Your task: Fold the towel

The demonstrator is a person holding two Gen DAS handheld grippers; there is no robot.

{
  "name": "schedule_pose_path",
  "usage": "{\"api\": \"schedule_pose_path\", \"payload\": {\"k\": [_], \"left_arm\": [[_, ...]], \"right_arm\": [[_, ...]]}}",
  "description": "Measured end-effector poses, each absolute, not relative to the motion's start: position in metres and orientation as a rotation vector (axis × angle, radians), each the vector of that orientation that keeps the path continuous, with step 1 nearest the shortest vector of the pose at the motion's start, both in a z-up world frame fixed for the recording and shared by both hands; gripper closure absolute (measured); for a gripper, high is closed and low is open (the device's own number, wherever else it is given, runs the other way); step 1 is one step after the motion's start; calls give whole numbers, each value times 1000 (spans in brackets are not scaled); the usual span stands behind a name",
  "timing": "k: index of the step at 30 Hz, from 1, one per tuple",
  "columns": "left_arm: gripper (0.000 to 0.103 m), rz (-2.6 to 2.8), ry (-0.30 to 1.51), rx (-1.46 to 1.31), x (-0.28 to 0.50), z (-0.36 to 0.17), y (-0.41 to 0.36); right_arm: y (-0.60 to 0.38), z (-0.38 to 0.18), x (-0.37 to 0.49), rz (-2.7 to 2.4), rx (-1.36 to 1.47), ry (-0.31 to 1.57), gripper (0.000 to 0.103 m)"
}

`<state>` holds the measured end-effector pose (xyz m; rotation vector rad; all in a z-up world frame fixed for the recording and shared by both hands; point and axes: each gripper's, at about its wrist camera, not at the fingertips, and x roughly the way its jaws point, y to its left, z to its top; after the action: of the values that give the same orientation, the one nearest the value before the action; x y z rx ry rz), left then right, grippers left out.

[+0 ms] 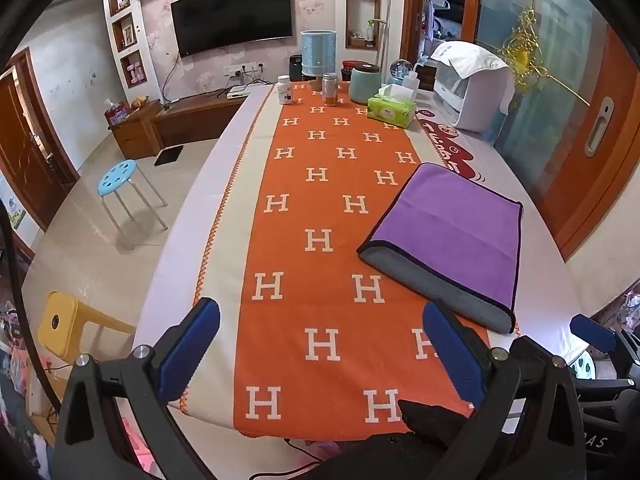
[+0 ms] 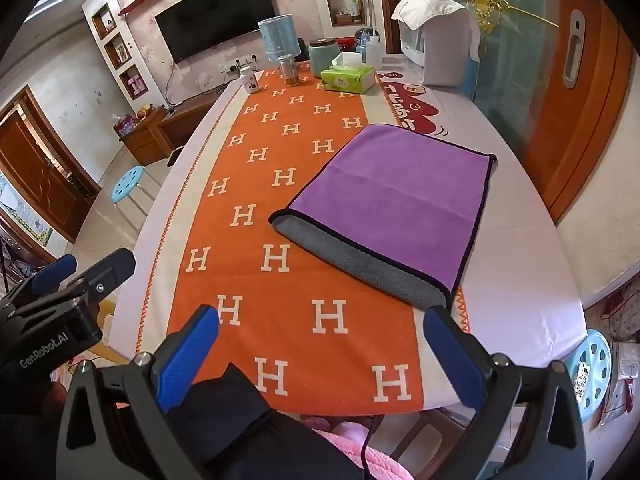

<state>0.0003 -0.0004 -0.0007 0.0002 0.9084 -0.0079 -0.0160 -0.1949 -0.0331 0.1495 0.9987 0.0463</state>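
Both grippers idle over the near table edge. Left gripper (image 1: 320, 348) has its jaws spread wide with nothing between them, only the orange H-pattern runner (image 1: 320, 208) showing in the gap. Right gripper (image 2: 320, 344) is the same: wide, empty, held above the near edge.

The towel (image 2: 396, 196) sits centre-right in the right wrist view, right of centre in the left wrist view (image 1: 452, 232). It lies flat on the table, partly on the runner and partly on the white cloth (image 2: 520, 280). The purple face is up with the grey underside showing as a band along the near edge, so it reads as already folded at least once, top layer short of the bottom one. A crease line runs across the purple face.

My read: either the fold is finished and the grippers are parked clear, or another fold is pending. Can't tell which. If another is needed, the near dark-trimmed corners are the obvious pinch points — both are within reach of the jaws.

Clutter at the top of the frame, including the green tissue box (image 2: 347, 77) and jars, is well apart from the towel, so no interference.
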Motion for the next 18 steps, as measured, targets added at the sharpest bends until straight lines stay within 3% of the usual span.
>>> {"api": "schedule_pose_path", "payload": {"k": [18], "left_arm": [[2, -8, 908, 13, 0, 0, -2]], "right_arm": [[-195, -33, -16, 48, 153, 996, 1]]}}
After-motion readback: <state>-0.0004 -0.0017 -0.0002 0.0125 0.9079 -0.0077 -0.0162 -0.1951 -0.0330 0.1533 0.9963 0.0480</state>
